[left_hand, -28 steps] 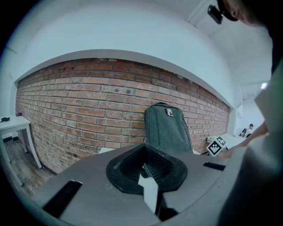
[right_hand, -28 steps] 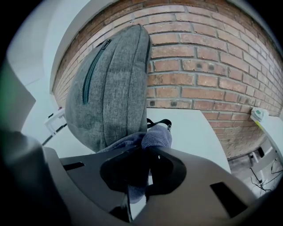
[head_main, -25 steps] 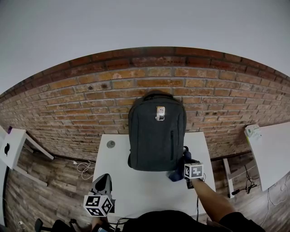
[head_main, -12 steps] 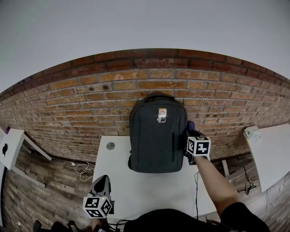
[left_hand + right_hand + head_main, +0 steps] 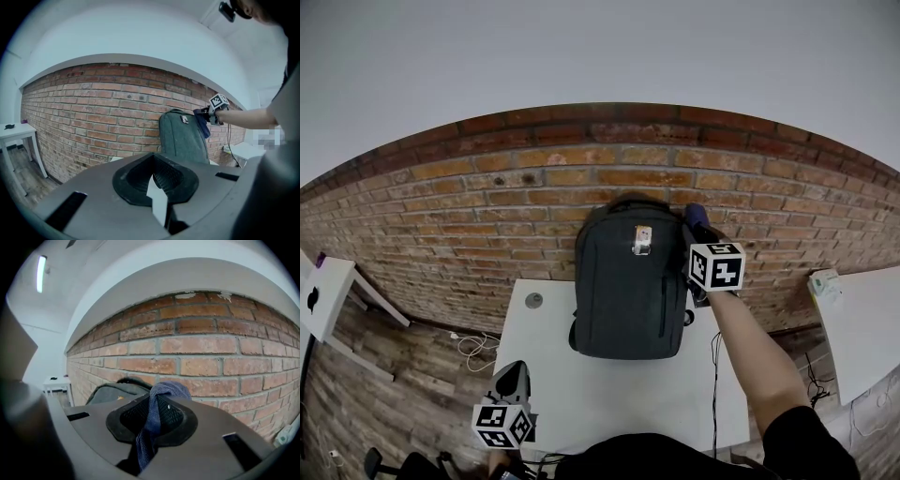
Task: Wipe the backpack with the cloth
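Backpack (image 5: pixel 628 281) is standing upright at the far edge of the tabletop (image 5: pixel 609 394), its back against the brick wall (image 5: pixel 469 206). Right hand-held gripper (image 5: pixel 696 225) is sitting at the backpack's upper right corner, its jaws clamping the blue cloth (image 5: pixel 151 427), which is bunching out past the tips. In the head view the marker cube (image 5: pixel 716 267) is hiding most of the cloth, so I cannot tell whether it is touching the fabric. Left hand-held gripper (image 5: pixel 158 190) is being held low at the near left, jaws slightly parted, gripping nothing. In its own view its body is cutting off the backpack's base.
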{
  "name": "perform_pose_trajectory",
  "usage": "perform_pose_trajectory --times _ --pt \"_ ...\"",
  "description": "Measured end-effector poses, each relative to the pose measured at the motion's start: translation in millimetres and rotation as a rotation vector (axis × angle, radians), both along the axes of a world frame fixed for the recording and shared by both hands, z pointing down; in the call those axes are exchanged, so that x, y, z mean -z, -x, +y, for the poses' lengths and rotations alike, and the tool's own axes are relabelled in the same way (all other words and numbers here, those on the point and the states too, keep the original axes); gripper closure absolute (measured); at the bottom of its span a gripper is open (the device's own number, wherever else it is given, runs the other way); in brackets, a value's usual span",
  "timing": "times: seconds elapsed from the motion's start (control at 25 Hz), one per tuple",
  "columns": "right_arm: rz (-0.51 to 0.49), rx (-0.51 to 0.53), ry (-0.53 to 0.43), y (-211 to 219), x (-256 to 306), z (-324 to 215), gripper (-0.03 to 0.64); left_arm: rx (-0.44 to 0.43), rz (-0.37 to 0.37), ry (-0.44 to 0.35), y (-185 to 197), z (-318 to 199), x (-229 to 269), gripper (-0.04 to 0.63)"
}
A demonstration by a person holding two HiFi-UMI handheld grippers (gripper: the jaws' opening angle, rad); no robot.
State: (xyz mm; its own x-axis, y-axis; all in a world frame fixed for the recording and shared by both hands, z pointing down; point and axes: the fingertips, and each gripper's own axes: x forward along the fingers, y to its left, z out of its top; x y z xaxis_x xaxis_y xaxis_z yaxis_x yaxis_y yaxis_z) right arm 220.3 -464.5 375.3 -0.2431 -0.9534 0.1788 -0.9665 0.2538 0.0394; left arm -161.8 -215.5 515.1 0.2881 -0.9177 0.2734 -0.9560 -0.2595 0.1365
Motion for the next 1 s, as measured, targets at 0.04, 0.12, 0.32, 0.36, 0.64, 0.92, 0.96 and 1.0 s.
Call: perform_pose_trajectory --times 0.04,0.12,0.32,0.36,0.64,0.92,0.96,1.0 --pt "-0.006 0.011 -0.008 4 5 -1 0.581 0.003 0.002 -0.003 0 0 1 0.598" --pt "-0.017 0.031 -0.008 12 8 -1 0.581 0.008 0.006 -0.008 0 1 3 0.598" --pt "-0.019 0.059 0.017 22 -12 6 0.581 0.014 0.002 -0.006 0 5 4 0.598" --pt "-0.018 0.061 0.023 23 -17 8 0.581 0.02 0.002 -0.007 2 5 4 0.598" --pt "0.005 0.093 0.04 33 -46 26 0.581 0.04 -0.001 -0.006 6 8 4 0.598" --pt "0.02 0.147 0.08 44 -80 49 0.581 0.051 -0.002 0.008 8 12 -1 0.598" --pt "0.02 0.152 0.087 46 -85 51 0.581 0.053 -0.003 0.008 8 12 0 0.598" --pt "0.019 0.156 0.094 47 -90 55 0.581 0.055 -0.003 0.008 9 13 0 0.598"
